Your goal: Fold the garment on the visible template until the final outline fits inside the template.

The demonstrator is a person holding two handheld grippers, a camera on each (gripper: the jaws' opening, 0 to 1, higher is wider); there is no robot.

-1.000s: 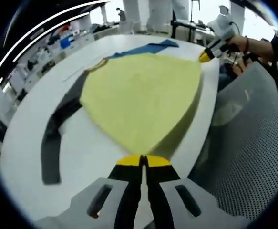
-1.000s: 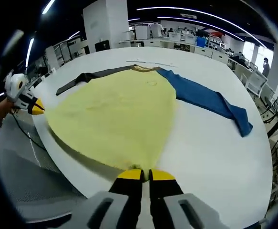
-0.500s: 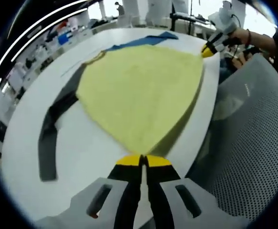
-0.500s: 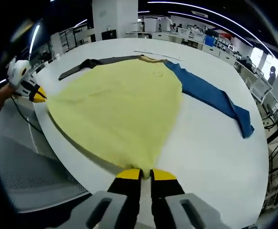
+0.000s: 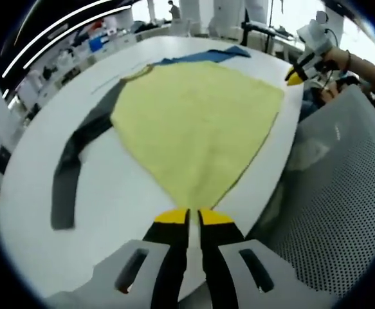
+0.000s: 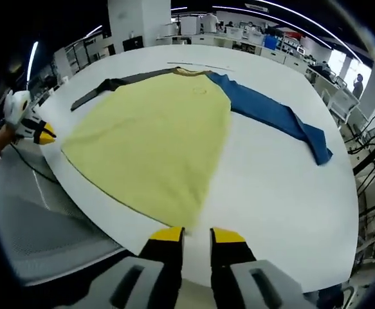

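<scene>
A long-sleeved garment lies flat on the white table (image 5: 113,215), front up. Its body is yellow (image 5: 193,122) (image 6: 155,135), one sleeve is dark grey (image 5: 71,174) (image 6: 110,87) and the other is blue (image 5: 206,56) (image 6: 277,116). My left gripper (image 5: 193,217) is open just short of one lower hem corner, holding nothing. My right gripper (image 6: 198,235) is open in front of the other hem corner, jaws clearly apart. In the left gripper view the right gripper (image 5: 294,77) hovers off the table edge beside its corner. The left gripper (image 6: 45,136) is held by a hand at the table's left rim.
A grey mesh chair back (image 5: 341,212) stands against the near table edge. A thin line (image 6: 200,64) runs across the table beyond the collar. Desks and shelves fill the room behind. Bare white table (image 6: 283,187) stretches to the right of the garment.
Both grippers opened and let go of the hem corners, then drew back slightly. The yellow hem now lies flat on the table instead of stretched taut.
</scene>
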